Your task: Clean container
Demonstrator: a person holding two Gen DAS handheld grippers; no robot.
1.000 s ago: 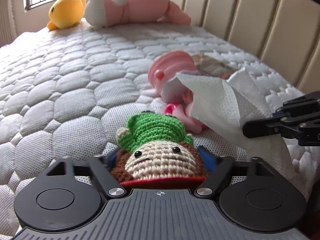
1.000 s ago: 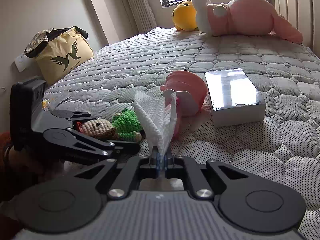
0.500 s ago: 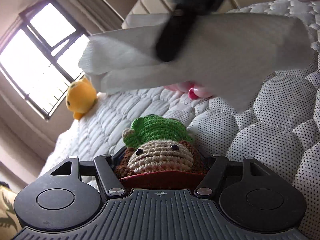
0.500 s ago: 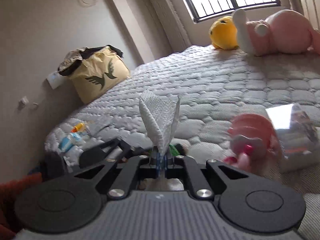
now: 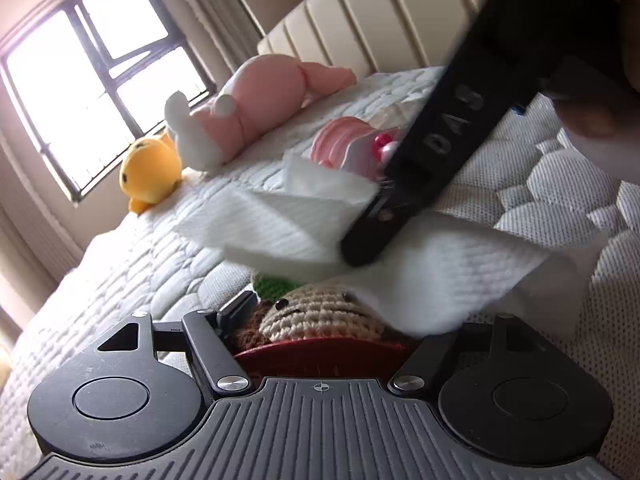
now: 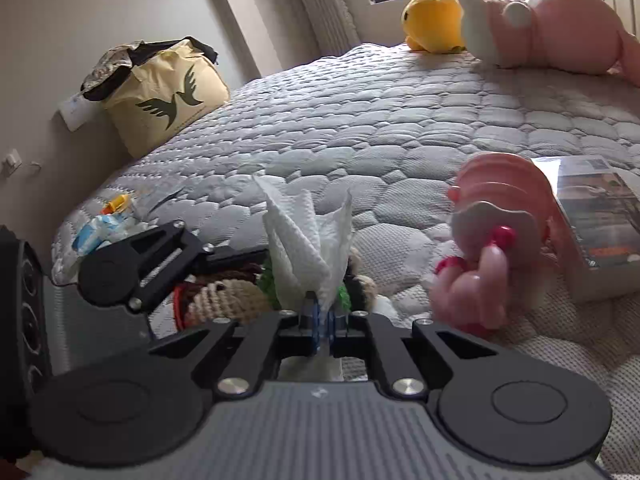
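Your left claw (image 5: 320,332) pinches the soft, light crochet doll (image 5: 320,316); right claw (image 6: 322,320) pinches the flimsy paper towel (image 6: 308,248), so grip the doll's body gently.

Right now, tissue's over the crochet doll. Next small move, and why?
Probably drag the right gripper across the crochet doll: it pinches the paper towel, which already drapes over the doll's head, and the left gripper clamps the doll.
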